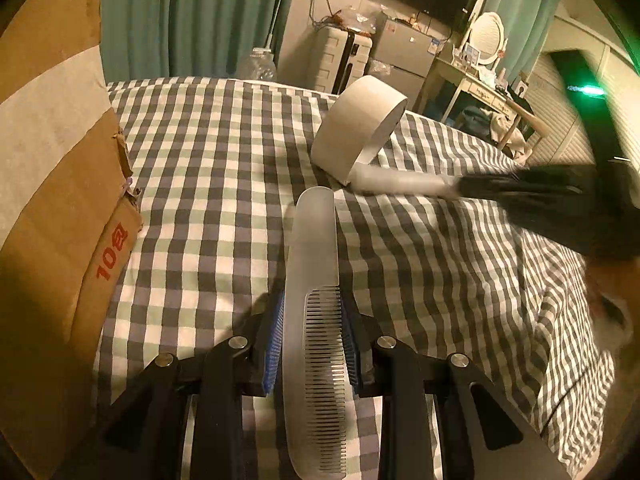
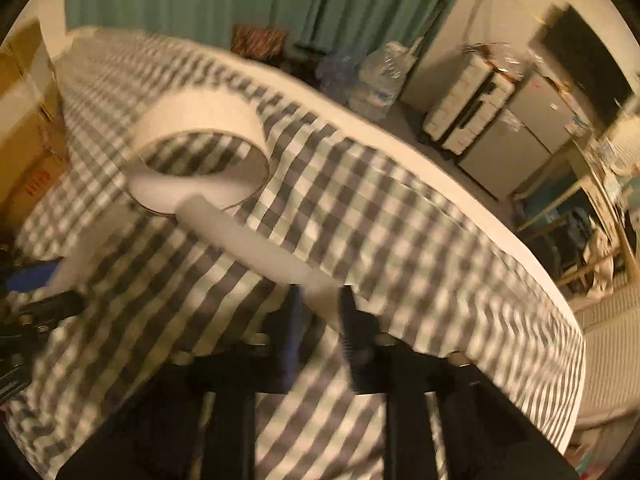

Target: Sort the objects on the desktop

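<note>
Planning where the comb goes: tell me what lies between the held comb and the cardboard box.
Only bare checked cloth lies between the comb, held in the left gripper, and the cardboard box; the left wrist view shows it.

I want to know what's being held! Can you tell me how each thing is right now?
Comb: clamped in the left gripper, sticking forward.
Ring with handle: handle pinched by the right gripper, ring tilted against the cloth.
Box: flaps open, beside the table.
Cloth: spread flat, slightly wrinkled.
</note>
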Tool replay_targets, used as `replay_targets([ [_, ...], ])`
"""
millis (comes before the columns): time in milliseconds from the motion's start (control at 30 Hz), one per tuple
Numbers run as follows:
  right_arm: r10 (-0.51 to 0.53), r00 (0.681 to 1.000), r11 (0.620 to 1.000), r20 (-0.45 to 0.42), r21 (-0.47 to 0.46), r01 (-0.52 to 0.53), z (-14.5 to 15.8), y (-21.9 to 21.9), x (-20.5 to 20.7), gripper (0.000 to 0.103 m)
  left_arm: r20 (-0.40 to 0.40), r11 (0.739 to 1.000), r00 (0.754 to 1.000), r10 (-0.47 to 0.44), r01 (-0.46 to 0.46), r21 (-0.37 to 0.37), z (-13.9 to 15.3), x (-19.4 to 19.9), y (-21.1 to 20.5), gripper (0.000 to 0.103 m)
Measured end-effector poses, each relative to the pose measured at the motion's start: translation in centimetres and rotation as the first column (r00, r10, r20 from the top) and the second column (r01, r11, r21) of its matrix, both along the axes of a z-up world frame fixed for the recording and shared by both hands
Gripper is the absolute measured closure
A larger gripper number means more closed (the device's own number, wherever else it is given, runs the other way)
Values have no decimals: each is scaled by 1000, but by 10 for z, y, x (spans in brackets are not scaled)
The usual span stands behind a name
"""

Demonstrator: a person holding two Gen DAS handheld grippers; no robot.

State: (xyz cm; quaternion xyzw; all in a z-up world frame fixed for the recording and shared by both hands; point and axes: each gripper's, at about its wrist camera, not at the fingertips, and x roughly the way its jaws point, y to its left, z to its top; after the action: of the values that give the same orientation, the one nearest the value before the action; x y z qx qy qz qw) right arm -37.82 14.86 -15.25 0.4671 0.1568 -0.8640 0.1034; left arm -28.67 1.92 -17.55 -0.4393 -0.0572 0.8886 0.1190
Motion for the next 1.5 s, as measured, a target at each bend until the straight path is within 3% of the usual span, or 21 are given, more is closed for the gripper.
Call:
replay_targets([
  [133, -14, 1000, 998, -7, -61, 13, 3, -7, 54, 103, -9, 1000, 1000, 24, -24, 16, -4, 23, -4, 76],
  [200, -12, 1000, 992, 2, -124, 12, 3, -11, 76, 103, -14, 1000, 1000, 19, -19, -12, -3, 27, 0, 76],
  [300, -4, 1000, 979, -25, -204, -1, 14, -6, 89, 99, -7, 999, 1000, 23, -23, -23, 1, 29, 0, 76],
  [400, -95, 995, 964, -18, -250, 88, 19, 1, 74, 46, -2, 998, 998, 65, -65, -13, 1, 28, -5, 76],
  [433, -128, 991, 955, -25, -273, 116, 21, 7, 64, 43, -18, 997, 997, 73, -73, -19, 2, 26, -6, 76],
  [567, -292, 956, 897, -11, -350, 270, 12, 29, 25, 43, -58, 994, 993, 103, -105, -31, -2, 5, -7, 76],
  [667, -340, 940, 856, 8, -412, 313, -2, 36, 0, 43, -48, 992, 991, 123, -123, 15, -9, -6, -11, 76],
  [767, -345, 938, 815, 40, -484, 320, -17, 37, -20, 43, -77, 994, 992, 101, -103, -24, -12, -12, -3, 76],
  [800, -348, 937, 814, 33, -486, 319, -20, 35, -23, 42, -80, 995, 992, 96, -98, -31, -13, -11, -2, 76],
  [867, -361, 932, 838, -21, -446, 314, -22, 27, -22, 49, -84, 995, 992, 90, -94, -41, -14, -13, 0, 76],
  [933, -370, 927, 850, -57, -424, 313, -23, 22, -16, 64, -91, 995, 992, 86, -89, -35, -16, -17, 0, 76],
  [1167, -369, 918, 873, -146, -394, 288, -3, 14, 9, 66, -101, 996, 992, 77, -81, -39, -12, -22, 8, 76],
  [1367, -390, 903, 880, -181, -363, 308, 42, 22, 43, 66, -103, 997, 993, 54, -59, -44, -2, -11, 11, 76],
  [1500, -392, 897, 882, -206, -362, 302, 83, 28, 86, 66, -144, 1000, 990, -6, 4, -16, 22, 21, 16, 76],
])
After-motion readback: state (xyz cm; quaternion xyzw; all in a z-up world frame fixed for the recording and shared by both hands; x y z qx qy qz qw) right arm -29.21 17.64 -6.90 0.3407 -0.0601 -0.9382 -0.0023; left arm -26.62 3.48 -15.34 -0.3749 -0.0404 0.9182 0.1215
